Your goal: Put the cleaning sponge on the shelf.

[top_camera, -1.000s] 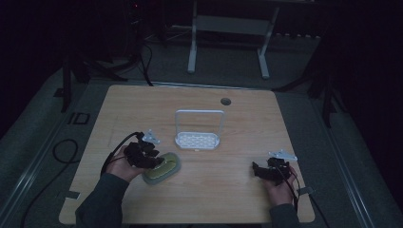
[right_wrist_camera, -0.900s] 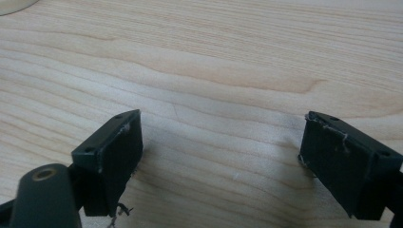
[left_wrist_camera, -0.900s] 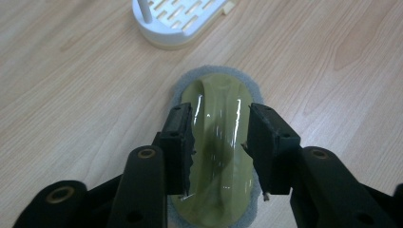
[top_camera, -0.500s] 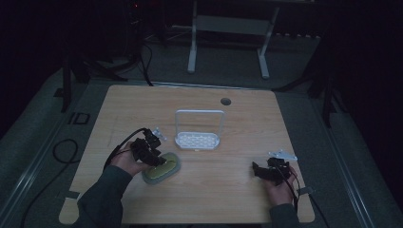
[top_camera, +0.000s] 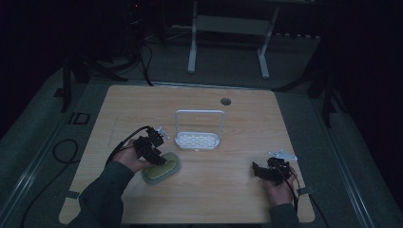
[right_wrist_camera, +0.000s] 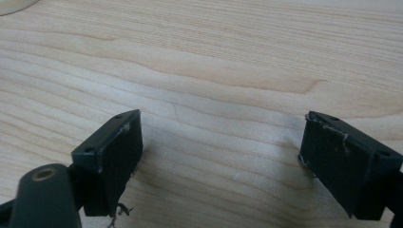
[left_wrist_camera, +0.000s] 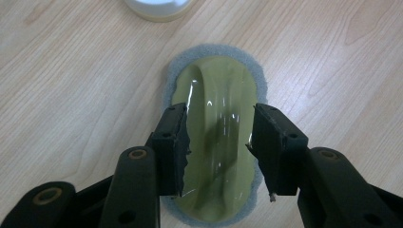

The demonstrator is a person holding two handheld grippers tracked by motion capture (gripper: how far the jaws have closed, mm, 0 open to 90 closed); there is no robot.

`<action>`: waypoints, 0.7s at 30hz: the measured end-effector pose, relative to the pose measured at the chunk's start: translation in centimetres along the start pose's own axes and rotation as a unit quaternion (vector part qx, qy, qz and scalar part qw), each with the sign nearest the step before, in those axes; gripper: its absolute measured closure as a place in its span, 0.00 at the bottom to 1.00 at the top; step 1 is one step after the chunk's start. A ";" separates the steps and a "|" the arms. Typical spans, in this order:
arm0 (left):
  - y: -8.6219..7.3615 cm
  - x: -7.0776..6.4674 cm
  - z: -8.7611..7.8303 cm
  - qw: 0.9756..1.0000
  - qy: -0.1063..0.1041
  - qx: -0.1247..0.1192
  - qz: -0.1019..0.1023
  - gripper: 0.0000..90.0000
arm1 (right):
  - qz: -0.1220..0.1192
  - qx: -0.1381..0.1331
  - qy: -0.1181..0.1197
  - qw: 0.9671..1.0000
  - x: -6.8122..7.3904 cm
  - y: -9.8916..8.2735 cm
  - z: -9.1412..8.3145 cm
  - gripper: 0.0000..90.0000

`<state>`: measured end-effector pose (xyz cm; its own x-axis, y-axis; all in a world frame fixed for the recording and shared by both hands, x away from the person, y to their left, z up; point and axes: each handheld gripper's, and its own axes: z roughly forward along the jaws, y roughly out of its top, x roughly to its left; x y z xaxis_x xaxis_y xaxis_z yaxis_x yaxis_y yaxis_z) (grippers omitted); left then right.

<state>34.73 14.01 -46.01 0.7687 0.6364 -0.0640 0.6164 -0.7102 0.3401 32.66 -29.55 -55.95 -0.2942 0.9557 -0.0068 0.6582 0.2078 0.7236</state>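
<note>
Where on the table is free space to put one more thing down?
The bare wood between the white rack and the right tongs is free, as is the far strip around the cable hole. The near left is crowded: the left tongs straddle the green scrubbing pad.

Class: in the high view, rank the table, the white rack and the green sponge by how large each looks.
1. Table, by far the largest.
2. Rack.
3. Sponge, smallest; the left gripper partly covers it, so the gap to the rack is less sure.
</note>
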 end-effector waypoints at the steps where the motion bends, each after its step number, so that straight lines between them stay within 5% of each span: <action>1: 0.1 0.0 0.0 1.000 0.000 0.001 0.001 0.63 | 0.000 0.000 0.000 1.000 0.0 0.0 0.0 0.15; 21: 1.7 0.0 0.6 0.998 -0.007 0.062 0.028 0.64 | 0.000 0.000 0.000 1.000 0.0 0.0 0.0 0.15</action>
<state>35.84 12.63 -45.97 0.8039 0.5917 -0.0609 0.5887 -0.7767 0.2241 32.66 -29.54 -55.95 -0.2938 0.9558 -0.0065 0.6581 0.2072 0.7238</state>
